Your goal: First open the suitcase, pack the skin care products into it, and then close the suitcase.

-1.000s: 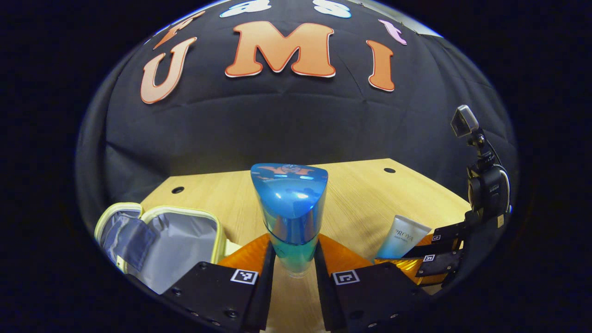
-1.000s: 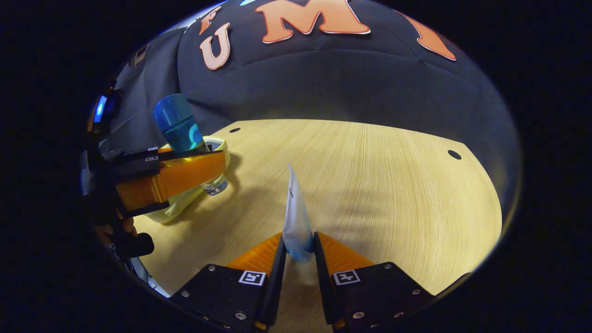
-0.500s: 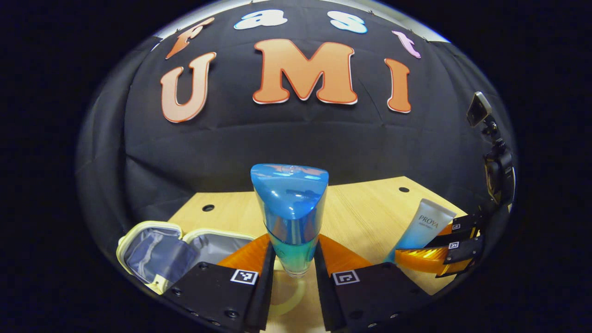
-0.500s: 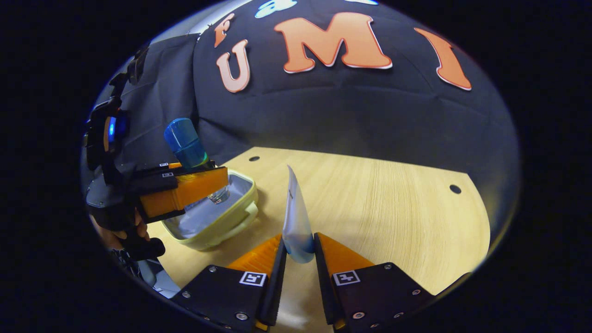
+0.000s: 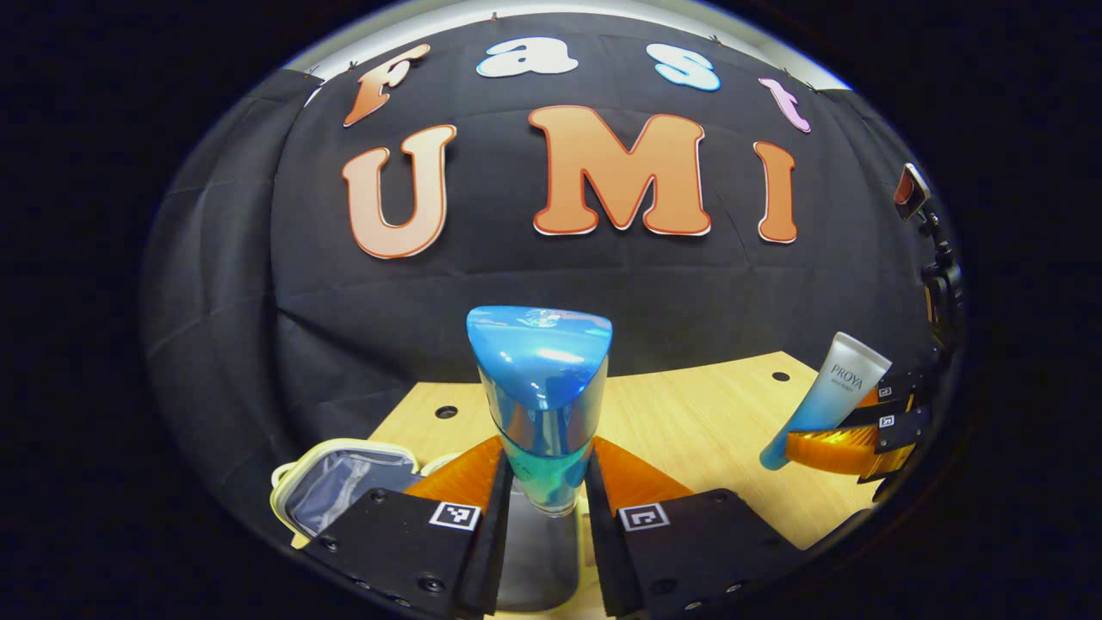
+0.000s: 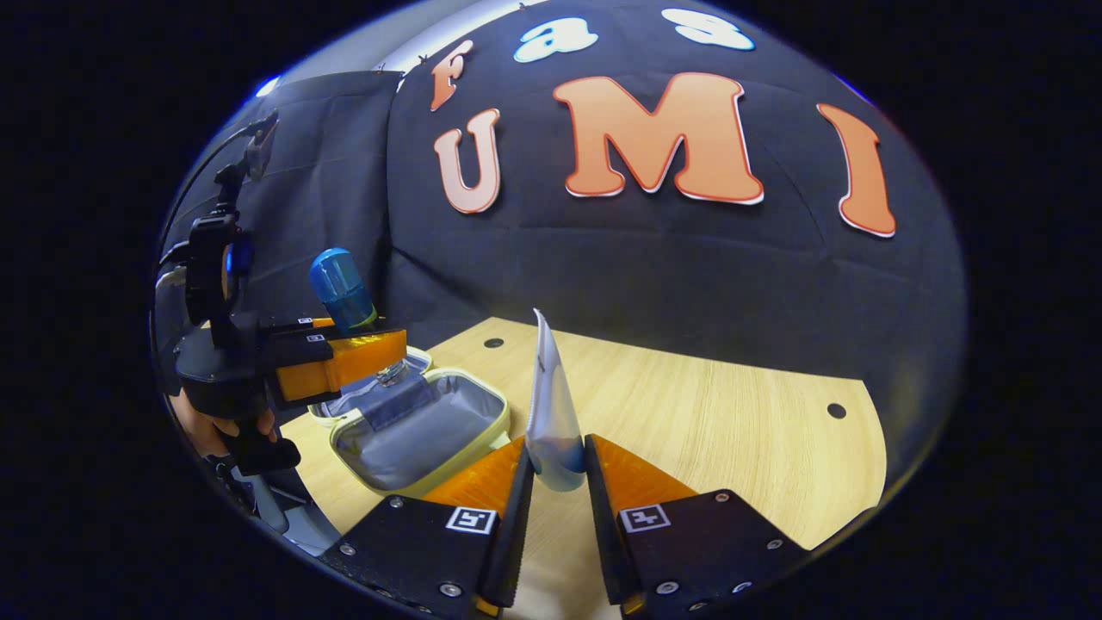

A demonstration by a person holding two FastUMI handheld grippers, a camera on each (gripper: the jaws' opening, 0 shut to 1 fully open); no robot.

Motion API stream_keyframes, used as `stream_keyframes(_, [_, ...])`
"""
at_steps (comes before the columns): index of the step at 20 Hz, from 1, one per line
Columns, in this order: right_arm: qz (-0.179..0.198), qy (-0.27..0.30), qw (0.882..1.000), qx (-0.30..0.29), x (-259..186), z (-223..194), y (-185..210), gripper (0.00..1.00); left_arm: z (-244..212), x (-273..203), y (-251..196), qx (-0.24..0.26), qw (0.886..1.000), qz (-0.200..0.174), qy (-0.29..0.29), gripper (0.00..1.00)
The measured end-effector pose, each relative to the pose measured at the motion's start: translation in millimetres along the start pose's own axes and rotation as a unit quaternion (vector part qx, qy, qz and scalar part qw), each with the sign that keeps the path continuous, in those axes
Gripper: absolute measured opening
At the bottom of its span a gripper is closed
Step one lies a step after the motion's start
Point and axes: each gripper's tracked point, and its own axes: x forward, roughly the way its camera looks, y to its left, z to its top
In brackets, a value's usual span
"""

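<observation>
My left gripper point(image 5: 544, 491) is shut on a blue bottle point(image 5: 541, 392) with a glossy blue cap, held upright above the open suitcase point(image 5: 340, 478), a small pale-yellow case with grey lining. My right gripper point(image 6: 555, 469) is shut on a white-to-blue tube point(image 6: 549, 405), seen edge-on and held upright. In the right gripper view the left gripper point(image 6: 344, 362) hovers over the open suitcase point(image 6: 413, 426) with the blue bottle point(image 6: 343, 288) in it. In the left gripper view the right gripper point(image 5: 852, 439) holds the tube point(image 5: 828, 392) at the far right, above the table.
A light wooden table point(image 6: 715, 430) with small round holes lies below both grippers. A hand point(image 6: 202, 426) holds the left gripper's handle at the left edge of the right gripper view.
Both grippers have risen and tilted up, each still holding its item. The left gripper with the bottle has moved over the open suitcase, which now lies closer to the right gripper.
</observation>
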Motion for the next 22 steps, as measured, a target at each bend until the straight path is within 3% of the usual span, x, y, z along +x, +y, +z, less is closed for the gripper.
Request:
stream_keyframes(9, [0.040, -0.046, 0.998, -0.010, 22, 52, 75, 0.38, 12, -12, 74, 0.005, 1.000, -0.004, -0.010, 0.43])
stream_keyframes(16, [0.031, -0.015, 0.999, -0.001, 45, 28, 111, 0.38, -29, -4, 105, 0.005, 0.998, -0.043, 0.039, 0.43])
stream_keyframes(22, [0.007, 0.036, 0.999, 0.016, 58, -10, 136, 0.38, -89, 11, 114, 0.021, 0.989, -0.097, 0.112, 0.44])
